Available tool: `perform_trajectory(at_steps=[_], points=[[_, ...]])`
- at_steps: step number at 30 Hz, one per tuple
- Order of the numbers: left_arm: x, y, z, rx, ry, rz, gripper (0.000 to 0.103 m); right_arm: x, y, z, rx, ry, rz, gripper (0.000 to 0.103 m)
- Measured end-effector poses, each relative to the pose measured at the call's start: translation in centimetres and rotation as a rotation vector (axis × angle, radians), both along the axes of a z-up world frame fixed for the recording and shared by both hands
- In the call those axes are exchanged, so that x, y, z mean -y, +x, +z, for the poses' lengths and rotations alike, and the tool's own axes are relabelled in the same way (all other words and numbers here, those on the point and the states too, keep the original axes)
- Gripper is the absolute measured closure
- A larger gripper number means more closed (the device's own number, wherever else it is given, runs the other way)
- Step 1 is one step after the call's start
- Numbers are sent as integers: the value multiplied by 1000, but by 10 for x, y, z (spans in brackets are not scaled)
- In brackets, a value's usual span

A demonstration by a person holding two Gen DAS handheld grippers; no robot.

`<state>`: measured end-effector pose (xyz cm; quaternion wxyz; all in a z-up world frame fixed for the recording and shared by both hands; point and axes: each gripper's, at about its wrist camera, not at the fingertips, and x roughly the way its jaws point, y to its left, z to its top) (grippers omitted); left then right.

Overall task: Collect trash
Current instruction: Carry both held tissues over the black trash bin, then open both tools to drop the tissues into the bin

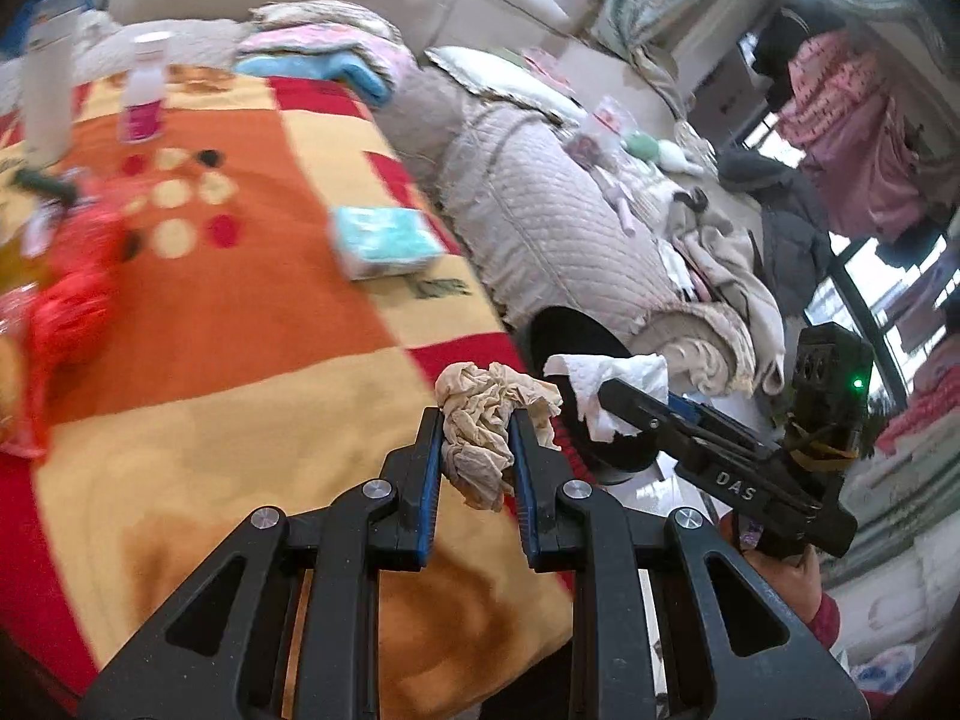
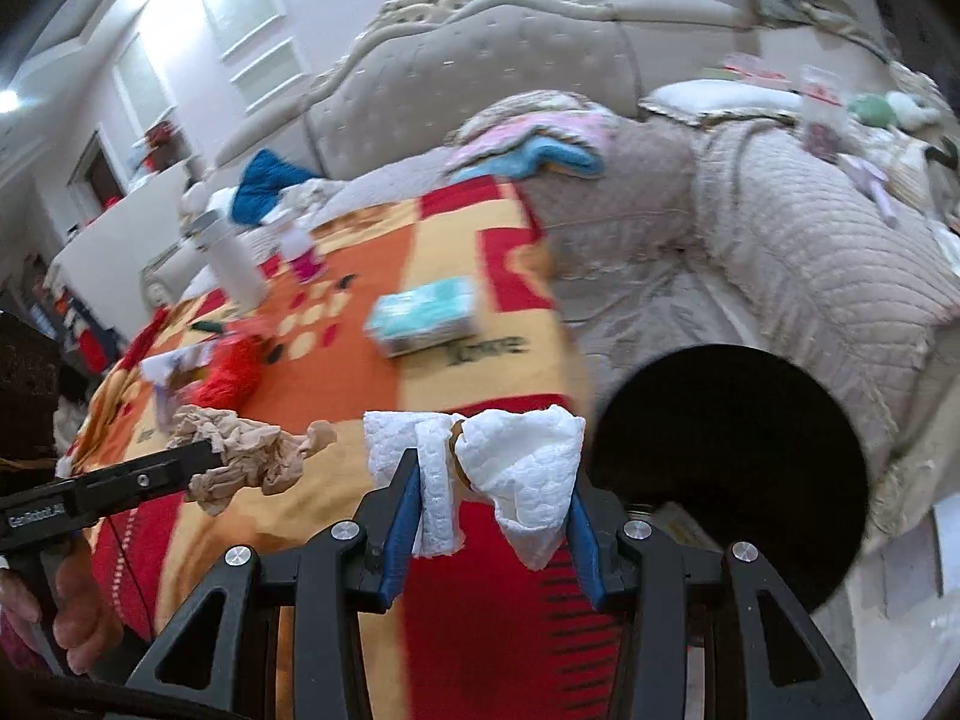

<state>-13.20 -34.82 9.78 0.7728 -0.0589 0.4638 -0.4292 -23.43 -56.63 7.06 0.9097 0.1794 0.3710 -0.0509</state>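
**Operator:** Trash, item one: beige wad, crumpled. My left gripper has its fingers clamped on it, wad bulging above and hanging below the tips. It sits over the near edge of the blanket, orange, yellow and red checks.

**Checker:** Item two?

**Operator:** White tissue, embossed, folded. My right gripper has its fingers closed on it from both sides; loose ends droop below. Something tan shows in the fold; I cannot tell what.

**Checker:** Where does the right one stand against the left?

**Operator:** Just beside it, to its right. From the right wrist view the left tool comes in from the left edge with the wad at its tip, wad and tissue near but apart.

**Checker:** Receptacle?

**Operator:** Black bin, round mouth open, off the blanket's corner beside the quilted cover. The tissue is just left of its rim, not inside.

**Checker:** Other stock on the blanket?

**Operator:** Tissue pack, teal and white, mid-blanket. White bottle and small pink bottle upright at the far side. Red cloth at the left edge. All blurred.
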Motion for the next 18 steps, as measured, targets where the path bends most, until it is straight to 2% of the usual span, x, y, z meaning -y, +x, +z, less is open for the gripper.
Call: perform_trajectory(at_steps=[7,11,15,17,18], points=[[75,-9,-5,14,27,-93,84,57,-21,-21,-21,56,-144,61],[107,-4,-10,-20,16,-113,84,78,-24,-31,-37,62,-194,61],[128,0,-18,-46,8,-115,84,91,-23,-38,-64,52,-252,50],[134,2,-24,-74,3,-109,81,94,-23,-39,-72,48,-263,49],[136,4,-26,-90,-5,-109,76,95,-24,-40,-72,46,-267,48]])
